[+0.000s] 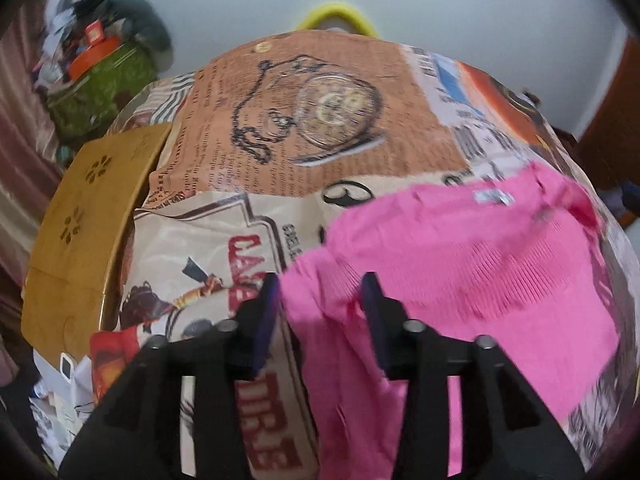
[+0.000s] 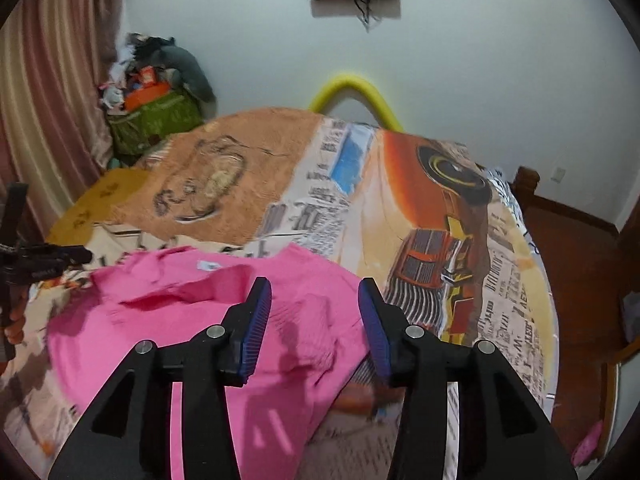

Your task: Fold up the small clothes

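Observation:
A bright pink knitted garment [image 1: 460, 264] lies spread on a bed cover [image 1: 320, 128] printed with newspaper, a pocket watch and a car. Its white neck label [image 1: 494, 197] faces up near the far edge. My left gripper [image 1: 321, 284] hovers over the garment's left edge, open, and its pads do not press on the cloth. In the right wrist view the same garment [image 2: 192, 332] lies rumpled, with a fold raised in the middle. My right gripper [image 2: 314, 286] hangs open above its right part, nothing pinched between the blue pads [image 2: 256, 320].
A yellow-brown wooden board [image 1: 80, 232] with cut-out flowers lies beside the bed on the left. A green bag [image 2: 156, 120] heaped with clutter stands by the curtain [image 2: 52, 80]. A yellow foam tube [image 2: 352, 88] arches behind the bed. The wooden bed frame [image 2: 568, 232] runs along the right.

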Demonstrator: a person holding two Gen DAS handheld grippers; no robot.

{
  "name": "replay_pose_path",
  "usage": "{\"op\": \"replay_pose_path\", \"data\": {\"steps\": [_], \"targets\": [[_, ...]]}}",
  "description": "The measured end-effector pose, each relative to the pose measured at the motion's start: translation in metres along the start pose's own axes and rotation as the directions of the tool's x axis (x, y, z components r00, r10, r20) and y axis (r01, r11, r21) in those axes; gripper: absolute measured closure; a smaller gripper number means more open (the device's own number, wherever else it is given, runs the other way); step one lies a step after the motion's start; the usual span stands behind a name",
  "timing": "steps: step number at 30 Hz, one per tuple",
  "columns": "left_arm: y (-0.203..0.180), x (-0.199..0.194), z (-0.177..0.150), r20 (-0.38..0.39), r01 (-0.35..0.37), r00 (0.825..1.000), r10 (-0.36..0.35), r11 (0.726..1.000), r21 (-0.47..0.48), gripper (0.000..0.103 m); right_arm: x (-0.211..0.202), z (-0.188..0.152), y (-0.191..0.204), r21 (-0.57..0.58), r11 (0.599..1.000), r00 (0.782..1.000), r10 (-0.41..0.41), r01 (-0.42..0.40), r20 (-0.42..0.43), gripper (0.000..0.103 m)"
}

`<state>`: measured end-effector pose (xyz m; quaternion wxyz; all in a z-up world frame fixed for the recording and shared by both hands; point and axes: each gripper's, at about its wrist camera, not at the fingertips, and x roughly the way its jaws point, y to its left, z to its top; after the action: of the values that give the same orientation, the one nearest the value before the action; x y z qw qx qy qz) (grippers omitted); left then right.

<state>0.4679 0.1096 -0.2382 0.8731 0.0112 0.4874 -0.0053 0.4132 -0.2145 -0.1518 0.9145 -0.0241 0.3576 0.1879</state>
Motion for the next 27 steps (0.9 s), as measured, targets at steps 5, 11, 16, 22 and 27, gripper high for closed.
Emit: {"op": "replay_pose_path", "data": {"steps": [5,11,16,22,27], "targets": [[-0.027,0.0,-0.021,-0.05,0.063,0.997,-0.06,0.996,0.068,0.043,-0.001,-0.021,0.025,-0.056,0.997,0.998,0.048,-0.051,-0.05,0.054],[-0.048,0.03,-0.025,-0.098,0.017,0.995,-0.01,0.997,0.069,0.029,0.036,-0.046,0.045,-0.081,0.993,0.984,0.078,-0.091,-0.161,0.054],[-0.048,0.051,0.002,-0.116,-0.005,0.993,0.012,0.998,0.063,0.029,0.065,-0.035,0.049,-0.078,0.991,0.979,0.089,-0.105,-0.181,0.054],[-0.037,0.066,0.051,-0.075,-0.14,0.987,0.143,0.989,0.042,0.029,0.088,0.009,0.039,-0.107,0.994,0.987,-0.013,-0.004,-0.158,0.054],[-0.008,0.034,0.064,0.006,-0.122,0.992,0.123,0.991,-0.048,0.029,0.056,0.033,0.008,0.007,0.999,0.998,-0.035,0.035,-0.043,0.054]]}}
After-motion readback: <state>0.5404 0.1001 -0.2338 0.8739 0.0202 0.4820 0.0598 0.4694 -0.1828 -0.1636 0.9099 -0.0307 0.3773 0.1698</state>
